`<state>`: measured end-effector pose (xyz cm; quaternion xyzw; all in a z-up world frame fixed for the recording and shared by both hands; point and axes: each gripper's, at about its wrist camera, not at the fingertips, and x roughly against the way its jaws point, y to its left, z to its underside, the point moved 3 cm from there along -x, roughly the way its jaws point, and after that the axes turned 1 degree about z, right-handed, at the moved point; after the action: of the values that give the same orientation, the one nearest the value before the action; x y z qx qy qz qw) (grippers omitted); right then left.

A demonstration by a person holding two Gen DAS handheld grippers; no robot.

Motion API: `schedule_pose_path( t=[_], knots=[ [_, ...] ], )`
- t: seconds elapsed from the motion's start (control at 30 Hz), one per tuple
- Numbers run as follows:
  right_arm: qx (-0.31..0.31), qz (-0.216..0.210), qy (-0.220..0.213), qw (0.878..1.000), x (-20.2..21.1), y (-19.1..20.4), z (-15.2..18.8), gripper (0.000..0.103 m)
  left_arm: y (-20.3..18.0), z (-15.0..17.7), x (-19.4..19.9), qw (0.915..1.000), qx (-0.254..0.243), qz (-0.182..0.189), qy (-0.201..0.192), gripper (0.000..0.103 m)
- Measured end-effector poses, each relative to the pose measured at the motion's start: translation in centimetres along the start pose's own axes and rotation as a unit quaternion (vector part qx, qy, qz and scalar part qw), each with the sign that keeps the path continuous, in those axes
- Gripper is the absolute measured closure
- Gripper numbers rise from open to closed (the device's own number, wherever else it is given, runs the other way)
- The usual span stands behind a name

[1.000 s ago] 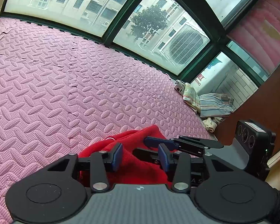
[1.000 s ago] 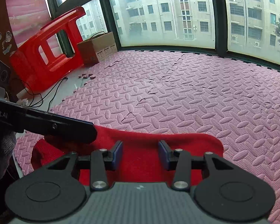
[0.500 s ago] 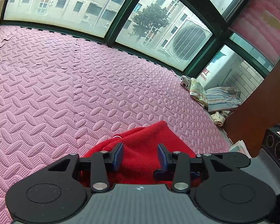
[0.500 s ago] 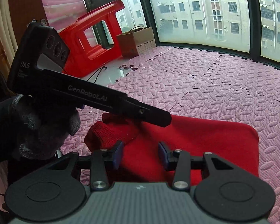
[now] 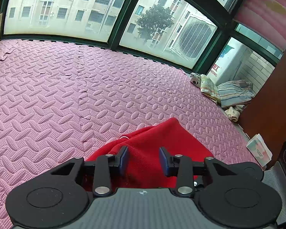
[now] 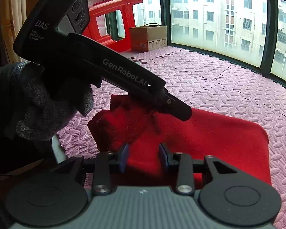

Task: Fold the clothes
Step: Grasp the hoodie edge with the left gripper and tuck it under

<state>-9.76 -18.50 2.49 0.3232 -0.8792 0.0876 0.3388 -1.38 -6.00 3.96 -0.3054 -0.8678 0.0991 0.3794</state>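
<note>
A red fleece garment (image 5: 162,137) lies on the pink foam mat (image 5: 47,95). Its near part rises between the blue pads of my left gripper (image 5: 144,159), whose jaws are closing with a gap still showing. In the right wrist view the garment (image 6: 219,133) spreads flat to the right, with a bunched sleeve (image 6: 120,127) at its left. My right gripper (image 6: 144,158) is low over its near edge, jaws closing, red cloth between the pads. A gloved hand (image 6: 38,110) holds the left gripper (image 6: 181,113), whose tip rests at the bunched sleeve.
A heap of striped clothes (image 5: 232,93) lies in the far right corner, and a small paper pack (image 5: 259,148) sits by a brown wall. A red plastic stool (image 6: 112,17) and a cardboard box (image 6: 148,38) stand at the far left. Windows ring the mat.
The right view has swung left, so the left tool and gloved hand now loom large. The right gripper's fingers have slid out of the left view. Both pairs of jaws have narrowed.
</note>
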Motion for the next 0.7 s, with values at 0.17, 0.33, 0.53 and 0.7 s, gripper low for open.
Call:
schedule_pose_path(
  t=[0.17, 0.33, 0.53, 0.7],
  knots=[
    [0.008, 0.015, -0.018, 1.000, 1.7, 0.1, -0.7, 0.067, -0.2, 0.3, 0.1, 0.9999, -0.004, -0.007, -0.007, 0.065],
    [0.005, 0.020, -0.001, 1.000, 1.7, 0.3, 0.4, 0.067, -0.3, 0.5, 0.1, 0.9998, -0.007, -0.013, -0.010, 0.065],
    [-0.013, 0.014, -0.012, 1.000, 2.2, -0.3, 0.6, 0.067, -0.8, 0.9, 0.1, 0.9993, -0.019, -0.026, -0.017, 0.065],
    [-0.029, 0.045, -0.042, 0.998, 4.9, -1.7, 0.4, 0.066, -0.9, 1.3, 0.3, 0.9990, -0.019, -0.033, -0.024, 0.065]
  ],
)
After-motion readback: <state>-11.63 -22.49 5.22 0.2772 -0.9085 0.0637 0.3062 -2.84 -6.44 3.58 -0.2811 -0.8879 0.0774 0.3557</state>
